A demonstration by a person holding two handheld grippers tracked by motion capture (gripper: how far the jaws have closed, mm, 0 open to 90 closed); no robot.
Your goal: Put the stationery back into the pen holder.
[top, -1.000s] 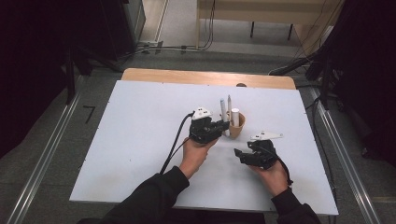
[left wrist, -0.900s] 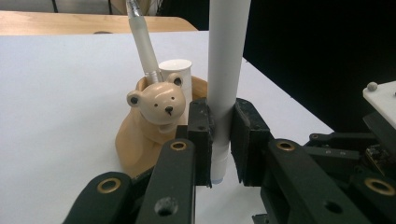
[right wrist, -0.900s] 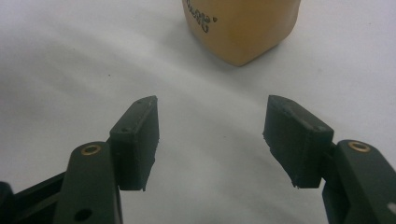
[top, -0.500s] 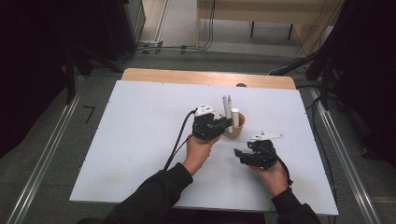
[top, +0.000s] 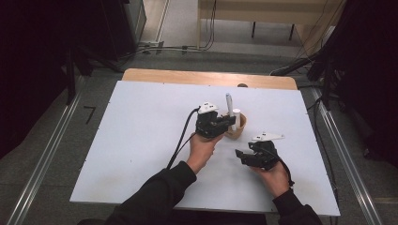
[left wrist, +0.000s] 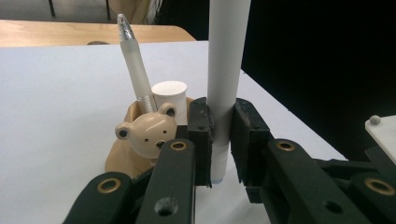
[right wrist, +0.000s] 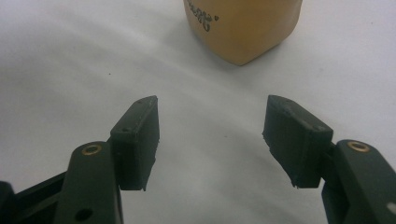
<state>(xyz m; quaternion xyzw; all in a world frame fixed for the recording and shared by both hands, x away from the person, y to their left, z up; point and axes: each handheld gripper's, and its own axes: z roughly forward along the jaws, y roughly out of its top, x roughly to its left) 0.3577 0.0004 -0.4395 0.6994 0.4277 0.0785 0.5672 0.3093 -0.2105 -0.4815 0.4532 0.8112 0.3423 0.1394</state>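
1. I am looking down on a white table (top: 141, 140). A person's 2 forearms enter from the bottom edge, each hand holding a black 2-jaw gripper.

2. The left gripper (left wrist: 223, 140) is clamped on a white pen (left wrist: 225, 70), held upright. Its pads pinch the barrel close to the lower end, and the tip hangs just above the tabletop.

3. Just beside that gripper stands a tan, bear-shaped pen holder (left wrist: 144, 140) (the bear's face points toward the left gripper's camera). In the high view the holder (top: 237, 131) sits right of the table's centre.

4. The holder already contains 2 things: a frosted pen with a silvery tip (left wrist: 135, 70), leaning slightly, and a short white tube (left wrist: 169, 95) standing behind it.

5. The right gripper (right wrist: 212, 135) holds nothing. Its jaws stand well apart over bare table, aimed at the near side of the holder (right wrist: 243, 28), without touching it.

6. My reading of progress: 2 items are in, and the third is gripped but still outside, beside the holder and not over its opening. What remains is to lift the pen above the rim, lower it in and let go. The free gripper looks placed to steady the holder if needed.
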